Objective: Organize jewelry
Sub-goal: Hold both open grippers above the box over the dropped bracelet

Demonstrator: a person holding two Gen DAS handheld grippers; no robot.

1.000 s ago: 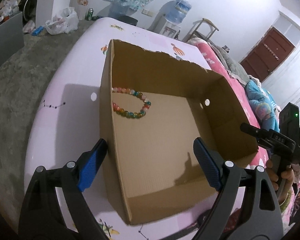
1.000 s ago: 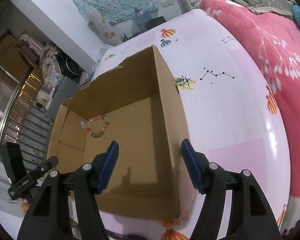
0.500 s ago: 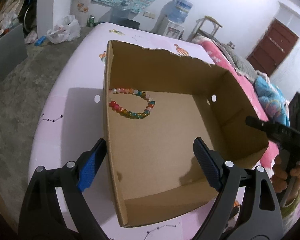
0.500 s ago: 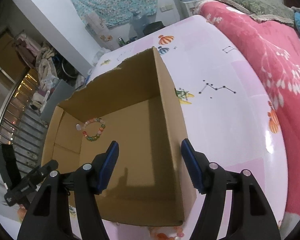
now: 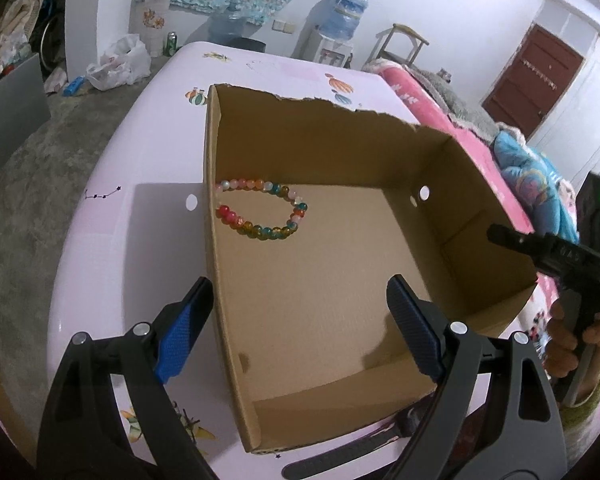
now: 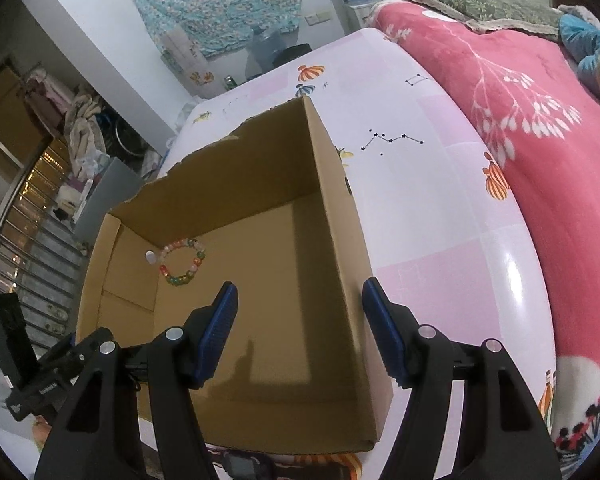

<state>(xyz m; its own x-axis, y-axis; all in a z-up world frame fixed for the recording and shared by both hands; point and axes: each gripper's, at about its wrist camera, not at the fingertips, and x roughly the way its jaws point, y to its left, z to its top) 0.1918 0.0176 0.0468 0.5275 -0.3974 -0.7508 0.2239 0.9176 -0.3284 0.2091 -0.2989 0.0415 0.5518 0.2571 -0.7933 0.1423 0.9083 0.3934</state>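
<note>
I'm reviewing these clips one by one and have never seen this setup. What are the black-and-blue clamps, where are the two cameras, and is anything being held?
No robot here: a person holds a clamp-like gripper in each hand, each carrying a camera looking along its fingers. One picture looks past the left gripper, the other past the right gripper. Both are open and hold nothing. On the pink patterned table stands an open cardboard box with a bead bracelet lying inside. A dark strap, perhaps a watch, lies at the box's near edge.

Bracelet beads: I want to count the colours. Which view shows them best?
The left wrist view: the bracelet lies large and unobstructed in the box. In the right wrist view it is smaller and dimmer.
</note>
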